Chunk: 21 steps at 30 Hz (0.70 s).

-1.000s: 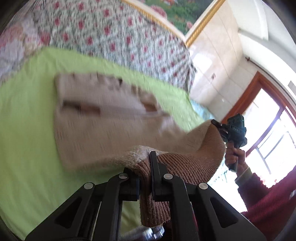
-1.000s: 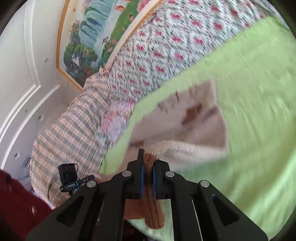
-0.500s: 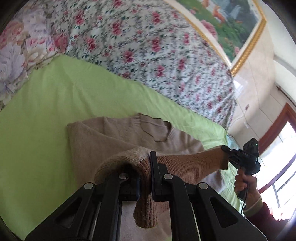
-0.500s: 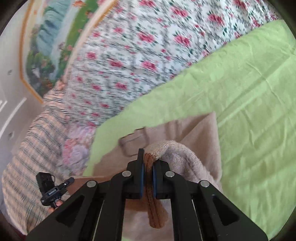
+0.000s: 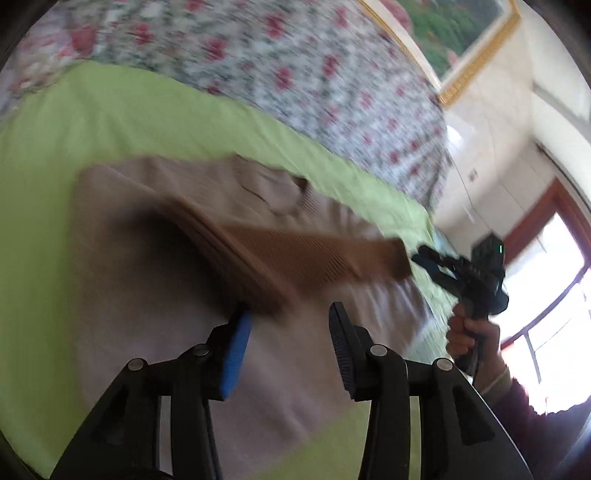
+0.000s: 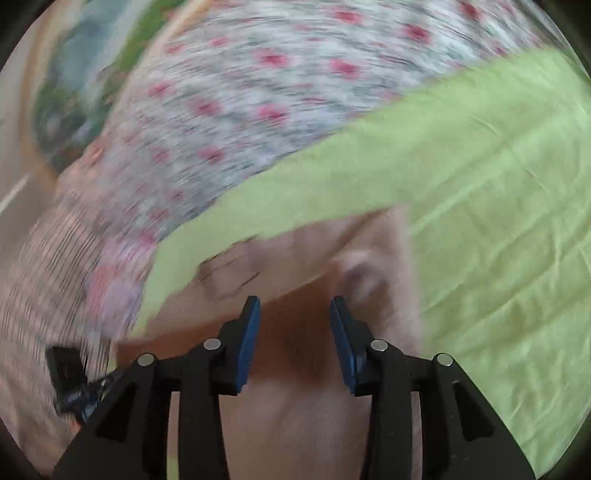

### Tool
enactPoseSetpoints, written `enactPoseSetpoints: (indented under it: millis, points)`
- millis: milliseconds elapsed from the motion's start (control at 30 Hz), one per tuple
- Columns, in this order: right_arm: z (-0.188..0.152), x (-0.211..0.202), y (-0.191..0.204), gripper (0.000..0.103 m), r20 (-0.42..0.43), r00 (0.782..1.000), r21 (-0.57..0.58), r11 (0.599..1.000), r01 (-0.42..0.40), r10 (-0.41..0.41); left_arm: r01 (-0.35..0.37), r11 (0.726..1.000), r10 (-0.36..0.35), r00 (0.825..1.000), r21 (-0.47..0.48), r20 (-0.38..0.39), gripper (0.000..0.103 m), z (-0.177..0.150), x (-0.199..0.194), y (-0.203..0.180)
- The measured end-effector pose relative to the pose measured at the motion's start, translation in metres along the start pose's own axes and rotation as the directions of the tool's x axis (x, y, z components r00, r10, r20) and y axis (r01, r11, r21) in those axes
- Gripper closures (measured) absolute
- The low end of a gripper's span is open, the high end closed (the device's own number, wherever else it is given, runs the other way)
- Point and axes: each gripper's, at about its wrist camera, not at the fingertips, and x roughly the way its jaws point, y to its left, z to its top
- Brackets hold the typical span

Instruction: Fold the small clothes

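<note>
A small beige knit sweater lies on the green sheet, its collar toward the flowered cover. Its brown ribbed hem band falls across the body in a blurred strip. My left gripper has its jaws opening, and the hem's corner lies just off the left pad, unpinched. In the right wrist view the sweater fills the area below my right gripper, whose jaws are also opening over the brown hem, with the pads off the cloth. The right gripper also shows at the hem's far end.
A flowered bedcover lies beyond the green sheet, and a checked cloth is at the left of the right wrist view. A framed painting, a tiled wall and a window stand to the right. A person's hand holds the right gripper.
Both grippers carried the hem forward over the sweater toward the collar, sank, then spread their jaws. The hem band has dropped out of both grips.
</note>
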Motion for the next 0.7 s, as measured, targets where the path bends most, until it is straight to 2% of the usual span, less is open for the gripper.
enactPoseSetpoints:
  millis: [33,67,100,133,200,233,267,300,367,400,467,500,567,633,700]
  points:
    - [-0.010,0.013,0.016,0.062,-0.084,0.996,-0.064,0.997,-0.040,0.034,0.022,1.000,-0.022,0.999,0.016,-0.034,0.060,-0.007,0.010,-0.009]
    - [-0.024,0.033,0.036,0.062,-0.202,0.979,-0.161,0.986,-0.043,0.010,0.033,0.999,-0.031,0.997,0.029,-0.067,0.060,-0.013,0.022,-0.017]
    - [-0.032,0.045,0.045,0.062,-0.252,0.967,-0.221,0.975,-0.029,-0.028,0.024,0.999,-0.020,0.996,0.044,-0.088,0.060,-0.017,0.032,-0.021]
    - [-0.040,0.059,0.054,0.062,-0.308,0.948,-0.297,0.955,-0.016,-0.080,-0.014,0.998,0.021,0.993,0.066,-0.116,0.060,-0.017,0.045,-0.022]
    - [-0.046,0.081,0.057,0.063,-0.348,0.922,-0.399,0.917,0.020,-0.171,-0.069,0.995,0.080,0.985,0.077,-0.150,0.066,-0.013,0.059,-0.014]
    - [-0.041,0.087,0.054,0.064,-0.343,0.919,-0.420,0.907,0.037,-0.196,-0.082,0.994,0.093,0.983,0.073,-0.161,0.070,-0.008,0.063,-0.008]
    - [-0.029,0.091,0.046,0.064,-0.319,0.926,-0.414,0.909,0.057,-0.204,-0.104,0.993,0.113,0.979,0.063,-0.169,0.085,0.000,0.065,0.001]
    - [-0.017,0.092,0.039,0.064,-0.289,0.932,-0.403,0.911,0.088,-0.218,-0.125,0.991,0.131,0.977,0.049,-0.168,0.090,0.010,0.064,0.010]
    - [0.010,0.096,0.021,0.064,-0.202,0.932,-0.371,0.904,0.211,-0.300,-0.158,0.987,0.160,0.978,0.023,-0.132,0.089,0.029,0.059,0.026]
    - [0.027,0.097,0.007,0.064,-0.145,0.923,-0.322,0.899,0.296,-0.356,-0.207,0.978,0.208,0.973,0.016,-0.101,0.087,0.040,0.056,0.033]
    - [0.052,0.093,-0.018,0.064,-0.084,0.918,-0.191,0.910,0.367,-0.388,-0.306,0.952,0.305,0.951,-0.017,-0.048,0.080,0.061,0.051,0.051]
    - [0.062,0.088,-0.031,0.064,-0.066,0.925,-0.106,0.925,0.365,-0.373,-0.321,0.945,0.320,0.947,-0.063,-0.028,0.080,0.070,0.047,0.064]
    - [0.067,0.076,-0.039,0.064,-0.047,0.936,-0.020,0.937,0.349,-0.350,-0.320,0.931,0.325,0.946,-0.176,-0.002,0.080,0.081,0.035,0.087]
    - [0.061,0.059,-0.031,0.063,-0.019,0.949,-0.025,0.949,0.315,-0.316,-0.299,0.923,0.315,0.949,-0.241,0.030,0.080,0.079,0.018,0.096]
    - [0.049,0.049,-0.018,0.063,-0.006,0.957,-0.054,0.956,0.289,-0.290,-0.274,0.924,0.303,0.950,-0.266,0.077,0.073,0.065,-0.003,0.096]
